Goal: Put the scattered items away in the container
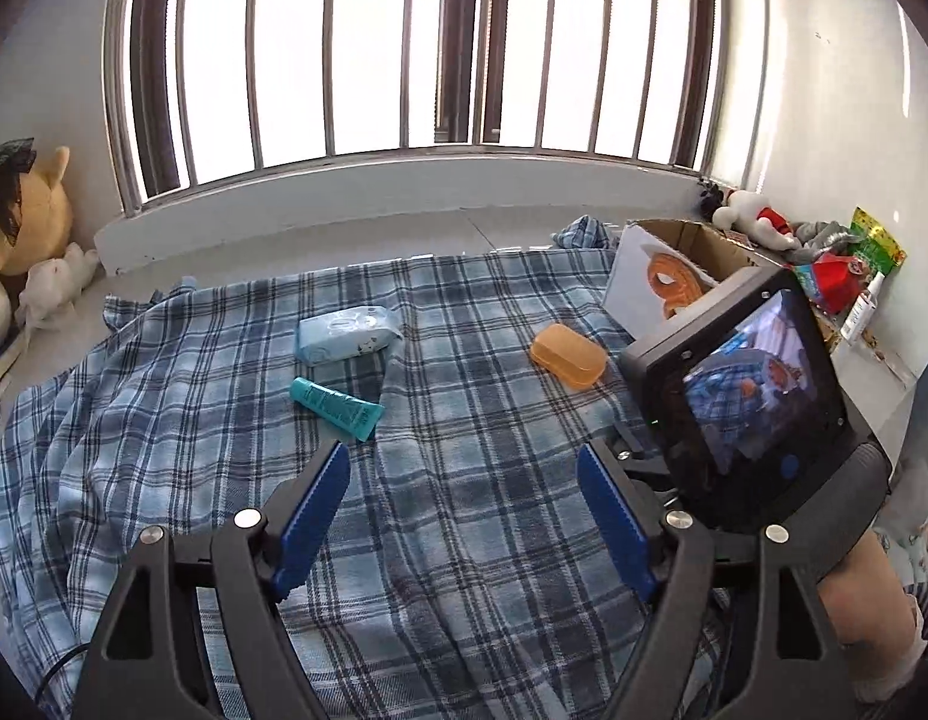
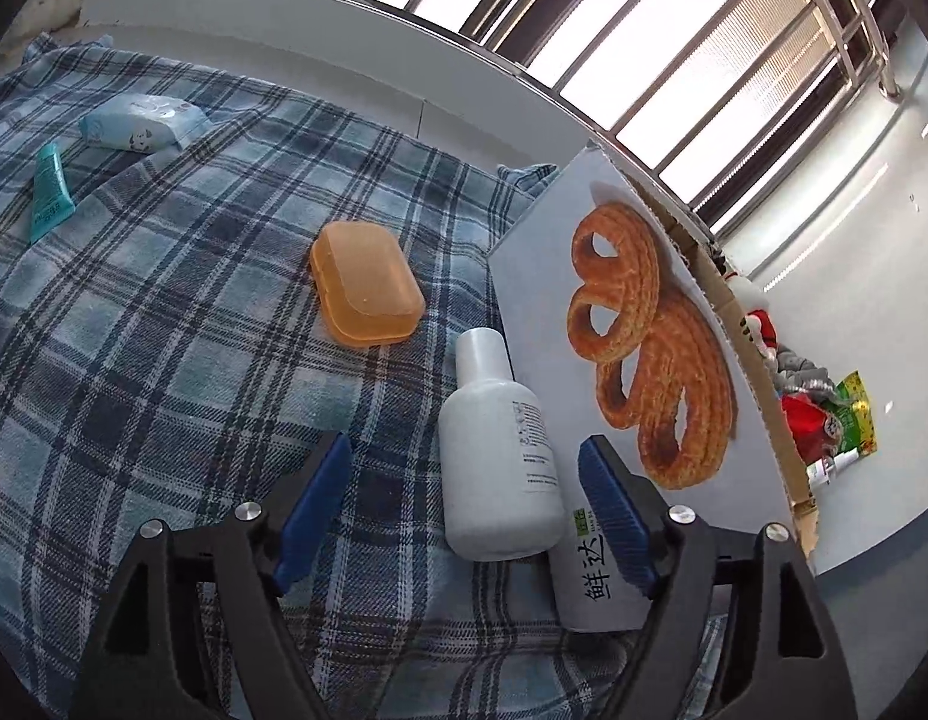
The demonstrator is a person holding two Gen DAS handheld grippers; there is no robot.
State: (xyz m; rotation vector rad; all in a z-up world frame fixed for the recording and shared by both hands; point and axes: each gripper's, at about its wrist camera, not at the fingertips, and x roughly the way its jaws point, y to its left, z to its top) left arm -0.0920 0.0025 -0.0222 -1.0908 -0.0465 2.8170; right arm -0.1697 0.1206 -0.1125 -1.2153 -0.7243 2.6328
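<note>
White bottle [image 2: 500, 450] between spread right tongs [image 2: 464, 510]

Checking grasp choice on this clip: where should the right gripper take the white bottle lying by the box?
Across its wide body, probably. The white bottle lies flat, cap pointing away, hard against the cardboard box. The open right gripper already straddles it, so come down from above, one finger slipping between bottle and box.

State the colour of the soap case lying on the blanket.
Translucent orange soap case; the right wrist view shows it best.

cardboard box [image 2: 608, 360] | side panel | "鲜达" | white bottle [image 2: 500, 468] | label print unreadable
</note>
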